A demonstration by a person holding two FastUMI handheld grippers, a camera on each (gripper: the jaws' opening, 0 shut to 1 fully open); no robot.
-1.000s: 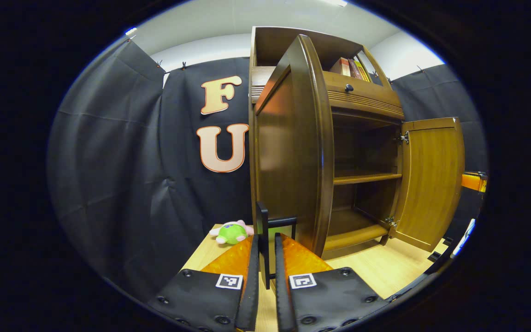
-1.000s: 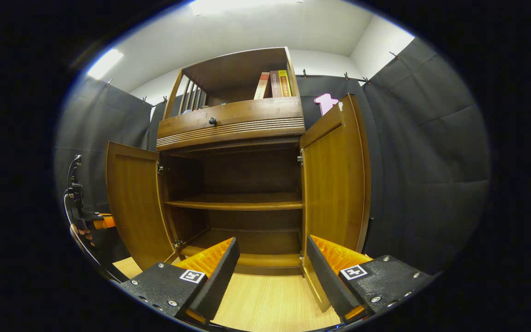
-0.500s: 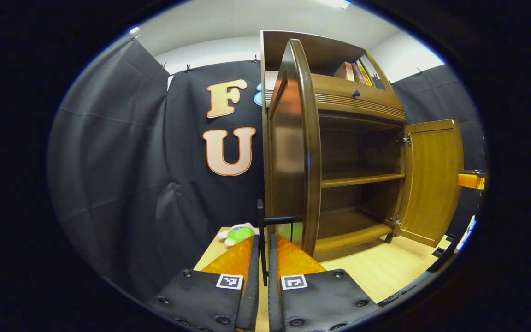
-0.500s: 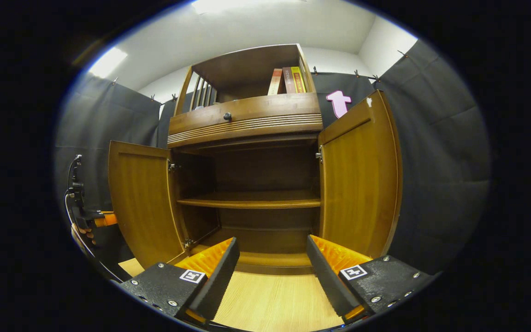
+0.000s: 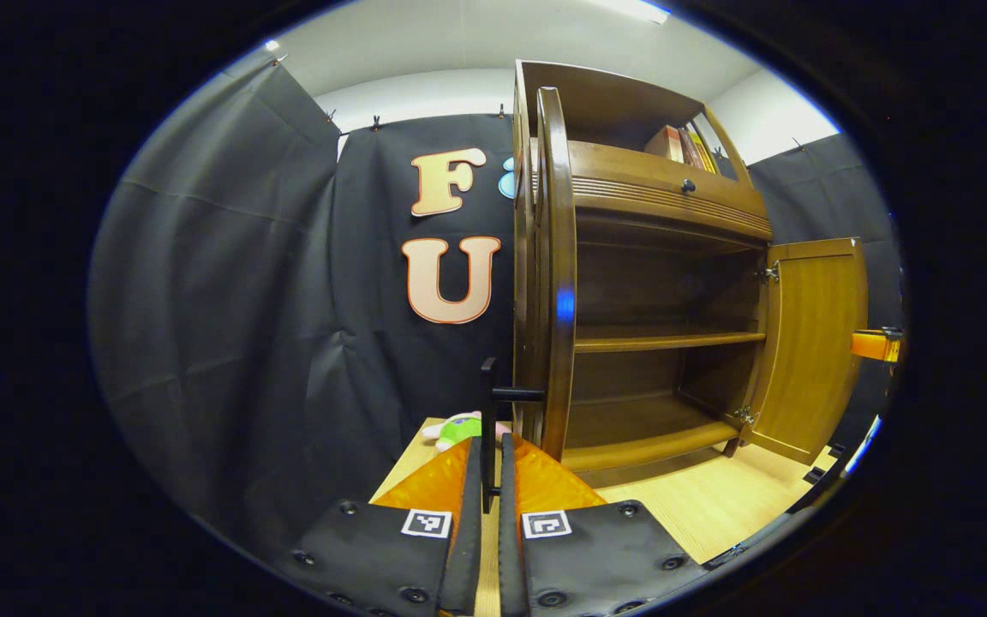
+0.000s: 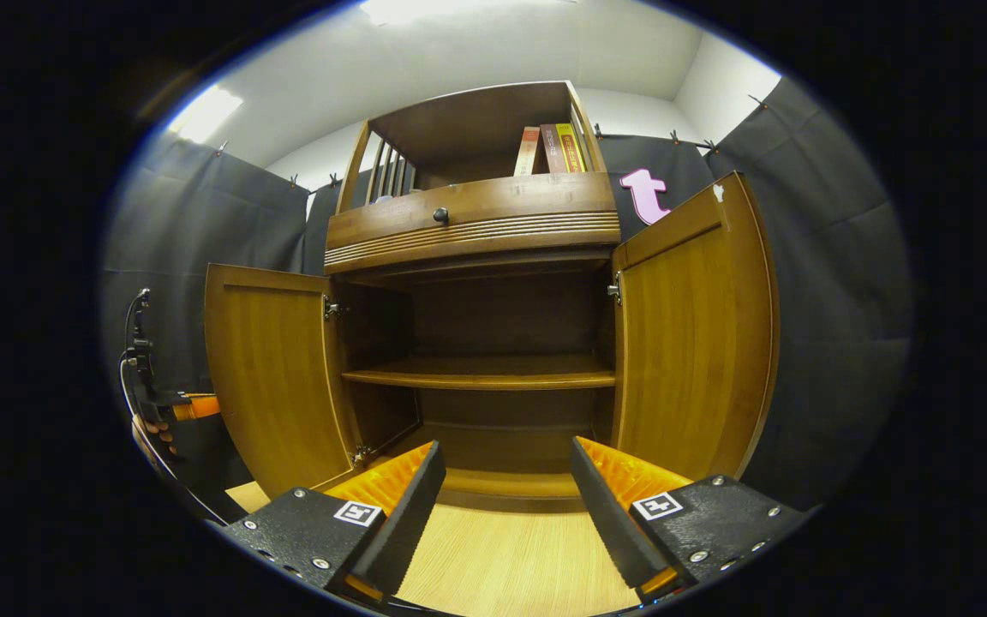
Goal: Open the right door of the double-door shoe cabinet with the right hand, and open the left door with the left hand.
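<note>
Shoe cabinet (image 6: 481,283) with left door (image 6: 275,368) and right door (image 6: 690,343) swung wide, left gripper (image 5: 490,454) apparently clamped on black door handle (image 5: 490,411), right gripper (image 6: 502,480) fingers apart, touching nothing.

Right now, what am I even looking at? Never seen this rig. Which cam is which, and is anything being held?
No robot arm here: a person carries a hand-held gripper in each hand, and a fisheye camera rides on each one, looking along its fingers.

The left gripper view shows the left gripper shut on the black handle of the left door, seen edge-on.

The right gripper view shows the right gripper open and holding nothing, facing the cabinet. Both doors stand open, the right door beside its bare shelf.

A plush toy lies on the wooden floor; books stand up top.
</note>
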